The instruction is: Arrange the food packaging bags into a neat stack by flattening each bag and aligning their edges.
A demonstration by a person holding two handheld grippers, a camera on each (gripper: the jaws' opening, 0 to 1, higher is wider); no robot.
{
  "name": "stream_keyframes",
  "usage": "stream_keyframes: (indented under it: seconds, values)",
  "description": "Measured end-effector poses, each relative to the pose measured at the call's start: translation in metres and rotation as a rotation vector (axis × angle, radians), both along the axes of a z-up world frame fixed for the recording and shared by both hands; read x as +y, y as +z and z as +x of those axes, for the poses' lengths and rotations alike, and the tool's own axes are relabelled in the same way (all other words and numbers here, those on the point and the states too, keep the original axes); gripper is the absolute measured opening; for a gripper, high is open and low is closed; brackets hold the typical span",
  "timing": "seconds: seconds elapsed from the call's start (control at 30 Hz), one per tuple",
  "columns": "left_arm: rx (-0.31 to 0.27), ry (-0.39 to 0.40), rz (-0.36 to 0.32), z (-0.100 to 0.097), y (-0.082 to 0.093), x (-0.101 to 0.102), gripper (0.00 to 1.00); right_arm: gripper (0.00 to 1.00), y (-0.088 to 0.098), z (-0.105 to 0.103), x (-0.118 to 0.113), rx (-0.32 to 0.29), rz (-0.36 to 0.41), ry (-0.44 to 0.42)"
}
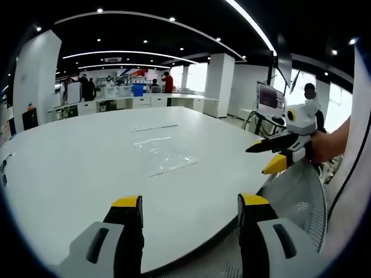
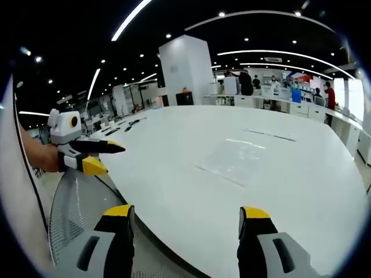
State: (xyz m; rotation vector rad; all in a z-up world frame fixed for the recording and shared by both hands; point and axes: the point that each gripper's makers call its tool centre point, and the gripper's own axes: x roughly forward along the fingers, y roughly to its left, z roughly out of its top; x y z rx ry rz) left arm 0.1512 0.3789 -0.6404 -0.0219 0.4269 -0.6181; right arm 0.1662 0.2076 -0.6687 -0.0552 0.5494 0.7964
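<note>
Clear plastic food bags [image 1: 164, 154] lie flat in a loose overlapping pile near the middle of the white table [image 1: 87, 168]; the same bags [image 2: 240, 157] look faint against the tabletop in the right gripper view. A narrow clear strip [image 1: 153, 127] lies beyond them, and the strip [image 2: 268, 135] sits past the pile here too. My left gripper [image 1: 189, 211] is open over the near table edge, nothing between its jaws. My right gripper [image 2: 189, 217] is open as well, short of the bags. The right gripper [image 1: 269, 156] appears beside the table edge, the left gripper [image 2: 98, 155] likewise.
A grey mesh chair back [image 2: 72, 211] stands just off the table's curved near edge, and the mesh [image 1: 301, 194] is under the other hand. Small dark items [image 2: 119, 128] lie at the table's far left. Counters, monitors and people stand far behind.
</note>
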Motion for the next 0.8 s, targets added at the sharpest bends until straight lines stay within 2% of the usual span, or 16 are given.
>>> stream_keyframes:
  seconds: [0.43, 0.8]
  values:
    - [0.001, 0.005, 0.0, 0.002, -0.001, 0.002, 0.65, 0.71, 0.003, -0.002, 0.006, -0.023, -0.011, 0.039]
    - [0.017, -0.002, 0.008, 0.002, -0.003, 0.001, 0.65, 0.64, 0.008, -0.002, 0.012, -0.061, -0.023, 0.117]
